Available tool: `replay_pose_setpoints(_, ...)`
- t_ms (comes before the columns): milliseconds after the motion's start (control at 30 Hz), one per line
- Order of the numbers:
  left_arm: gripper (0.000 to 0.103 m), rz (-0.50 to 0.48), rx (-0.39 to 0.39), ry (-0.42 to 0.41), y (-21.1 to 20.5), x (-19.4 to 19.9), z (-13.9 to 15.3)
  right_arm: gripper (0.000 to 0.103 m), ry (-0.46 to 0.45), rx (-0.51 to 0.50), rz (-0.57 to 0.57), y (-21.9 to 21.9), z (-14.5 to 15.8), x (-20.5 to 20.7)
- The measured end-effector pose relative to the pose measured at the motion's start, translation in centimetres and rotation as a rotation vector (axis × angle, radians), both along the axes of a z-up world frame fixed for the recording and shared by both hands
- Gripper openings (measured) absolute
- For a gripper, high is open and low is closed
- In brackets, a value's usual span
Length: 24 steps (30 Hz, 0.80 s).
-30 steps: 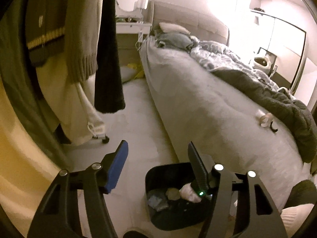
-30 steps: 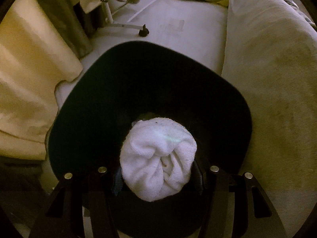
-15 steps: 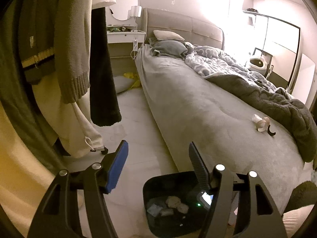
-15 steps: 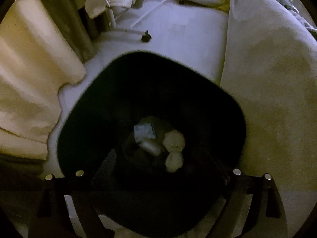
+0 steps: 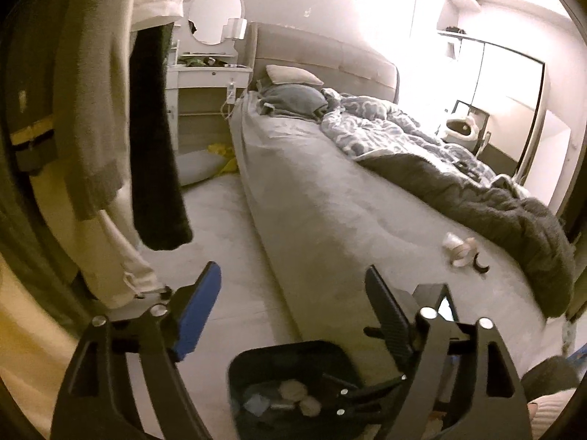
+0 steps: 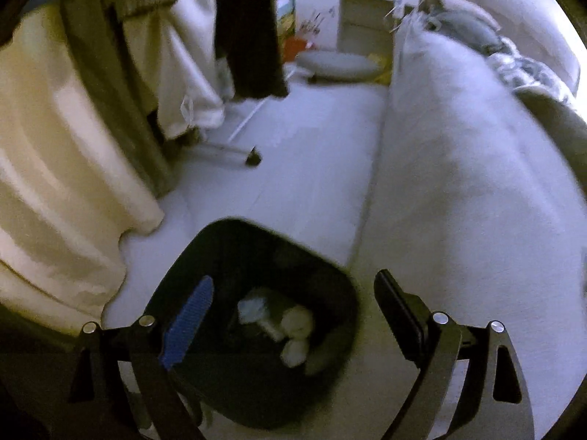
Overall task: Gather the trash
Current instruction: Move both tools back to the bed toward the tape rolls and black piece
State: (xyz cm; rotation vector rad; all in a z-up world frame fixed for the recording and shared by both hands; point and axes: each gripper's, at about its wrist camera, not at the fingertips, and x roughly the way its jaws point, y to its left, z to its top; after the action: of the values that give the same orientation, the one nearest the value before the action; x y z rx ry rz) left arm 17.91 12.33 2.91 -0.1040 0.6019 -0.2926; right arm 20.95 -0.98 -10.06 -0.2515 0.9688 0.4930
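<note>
Black bin (image 6: pixel 253 337): we see it on the pale floor (image 6: pixel 312 154) in the lower middle of the right wrist view, just beside the bed (image 6: pixel 477 201).
Trash in bin: white crumpled wads (image 6: pixel 297 324) and a pale bluish scrap (image 6: pixel 253 306) lie at the bottom, lower centre of the frame.
Right gripper (image 6: pixel 293 311): our jaws stand wide apart above the bin with nothing between them; they have just been opening.
Left gripper (image 5: pixel 293 293): jaws also wide and empty, just opened further, over the floor at the bed's edge in the lower middle of the left wrist view.
Trash on bed: a pale roll-like piece (image 5: pixel 458 249) and a small dark curved thing (image 5: pixel 481 262) lie on the grey cover at the right of the frame, near the dark blanket (image 5: pixel 513 212).
Hanging clothes (image 5: pixel 110 110): left side of the frame.
Writing: we can read no brand, label or lettering; both views are blurred.
</note>
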Motion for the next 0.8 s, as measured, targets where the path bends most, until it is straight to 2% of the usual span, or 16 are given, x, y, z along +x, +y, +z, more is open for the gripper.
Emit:
replay_pose_setpoints(100, 0.089, -0.02, -0.037, 0.011, -1.2, 0.5, 0.1, 0.09, -0.056, -0.001, -0.03, -2.0, 1.8, 0.5)
replay_pose_setpoints(200, 0.09, -0.03, -0.022, 0.013, -2.9, 1.0, 0.1, 0.09, -0.098, -0.001, -0.061, -4.3, 3.2, 0.8)
replay_pose_setpoints(333, 0.093, -0.056, -0.054, 0.028, -4.8, 1.5, 0.2, 0.09, -0.133, 0.016, -0.102, -7.8, 4.9, 0.8)
replay_pose_setpoints(600, 0.093, -0.086, -0.002, 0.022, -9.4, 2.4, 0.2, 0.09, -0.203, 0.01, -0.186, -14.3, 7.8, 1.0)
replay_pose_setpoints(800, 0.094, -0.129, 0.028, 0.018, -13.2, 2.7, 0.2, 0.09, -0.217, 0.023, -0.279, -19.9, 8.6, 1.4)
